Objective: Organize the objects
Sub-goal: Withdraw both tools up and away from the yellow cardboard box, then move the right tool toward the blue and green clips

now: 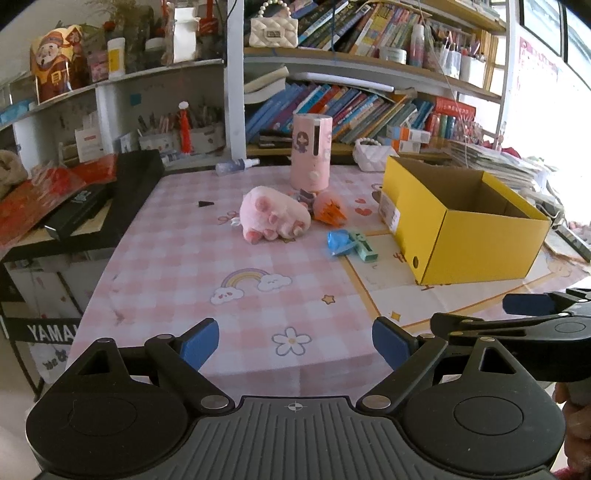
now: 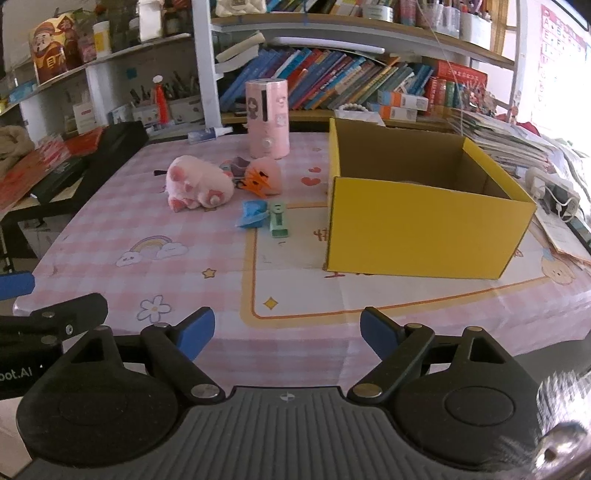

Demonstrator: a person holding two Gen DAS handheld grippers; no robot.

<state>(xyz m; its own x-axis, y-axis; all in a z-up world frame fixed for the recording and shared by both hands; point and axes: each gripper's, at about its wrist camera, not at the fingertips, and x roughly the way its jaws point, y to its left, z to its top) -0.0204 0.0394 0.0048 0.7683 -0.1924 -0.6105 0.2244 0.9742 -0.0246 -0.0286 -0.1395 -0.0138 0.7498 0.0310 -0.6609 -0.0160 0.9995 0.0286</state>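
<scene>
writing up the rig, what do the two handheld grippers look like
Both match: the left gripper and right gripper have black linkage arms with silver pivot pins, blue pads on the fingertips, round black discs either side and a ribbed grey body with a small crosshair mark. The left gripper's side bears white lettering, partly cut off.

You face worktop under pink checked cloth with rainbow, flower, star prints. Behind it, white shelving packed with leaning books, pen pots, boxes, quilted cream handbag on upper board. To your left, low black stand with red packets piled on it; red-and-gold figure bag on shelf above. To your right, hard daylight washes out window side; stacked papers there.
</scene>
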